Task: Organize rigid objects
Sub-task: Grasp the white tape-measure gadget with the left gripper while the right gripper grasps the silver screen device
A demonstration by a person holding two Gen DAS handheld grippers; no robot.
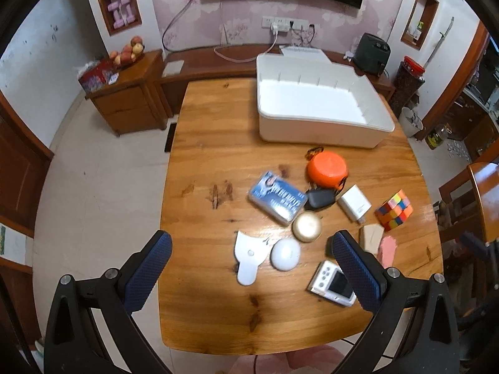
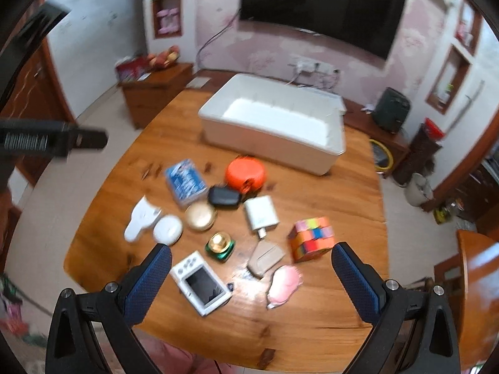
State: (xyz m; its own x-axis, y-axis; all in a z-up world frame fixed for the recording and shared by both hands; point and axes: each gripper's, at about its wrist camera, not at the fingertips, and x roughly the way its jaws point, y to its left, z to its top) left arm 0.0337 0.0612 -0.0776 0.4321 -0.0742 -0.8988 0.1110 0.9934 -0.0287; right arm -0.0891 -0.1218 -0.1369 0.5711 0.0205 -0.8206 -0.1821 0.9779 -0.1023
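Both my left claw (image 1: 251, 244) and right claw (image 2: 251, 257) hung released above the cluttered table (image 1: 202, 155), gripping nothing.

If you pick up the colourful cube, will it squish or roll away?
Probably neither. The cube looks like hard plastic, so it should stay stiff between the fingers. It rests flat on the table, so it is unlikely to roll. Its sides look smooth and may slip a little. Both grippers are open and nothing holds it yet.
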